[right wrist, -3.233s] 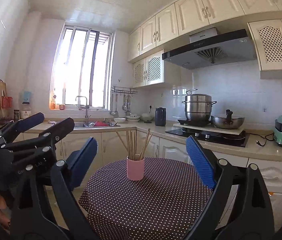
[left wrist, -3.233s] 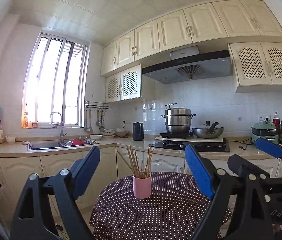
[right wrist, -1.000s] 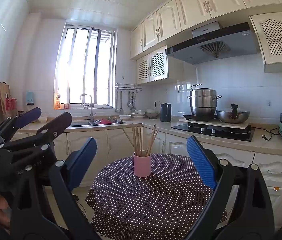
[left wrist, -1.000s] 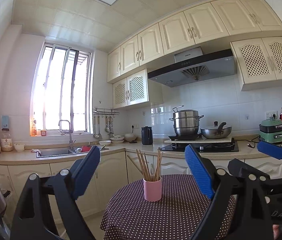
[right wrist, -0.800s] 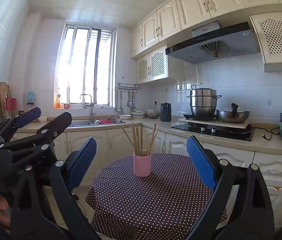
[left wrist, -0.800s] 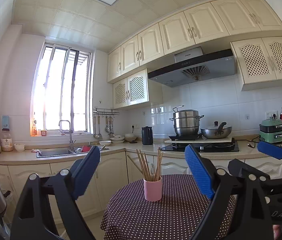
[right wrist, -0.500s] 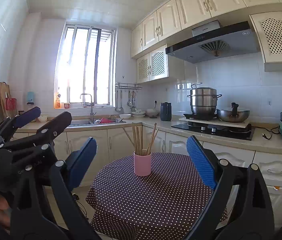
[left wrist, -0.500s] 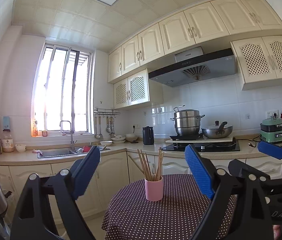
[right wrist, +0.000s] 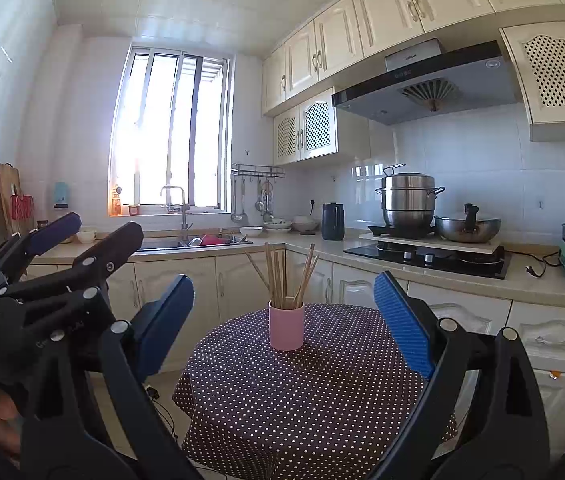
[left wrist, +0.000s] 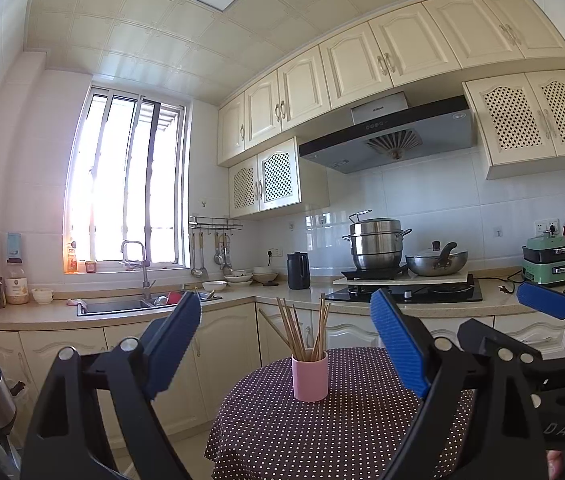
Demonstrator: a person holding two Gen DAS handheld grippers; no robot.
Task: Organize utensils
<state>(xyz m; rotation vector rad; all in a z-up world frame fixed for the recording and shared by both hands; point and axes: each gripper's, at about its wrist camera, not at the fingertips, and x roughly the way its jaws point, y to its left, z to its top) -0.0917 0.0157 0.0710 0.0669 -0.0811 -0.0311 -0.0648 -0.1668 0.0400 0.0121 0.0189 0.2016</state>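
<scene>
Both left tongs and right tongs gape wide, empty, framing one pink cup of chopsticks mid-frame on the dotted bench.

Lighting: strong daylight from the window, blown out to white with purplish flare on the frame (both views). Room bright, evenly lit; glossy wall tiles carry soft reflections. Distortion: heavy fisheye bending, dark vignette at the corners. Focus: sharp throughout.
</scene>
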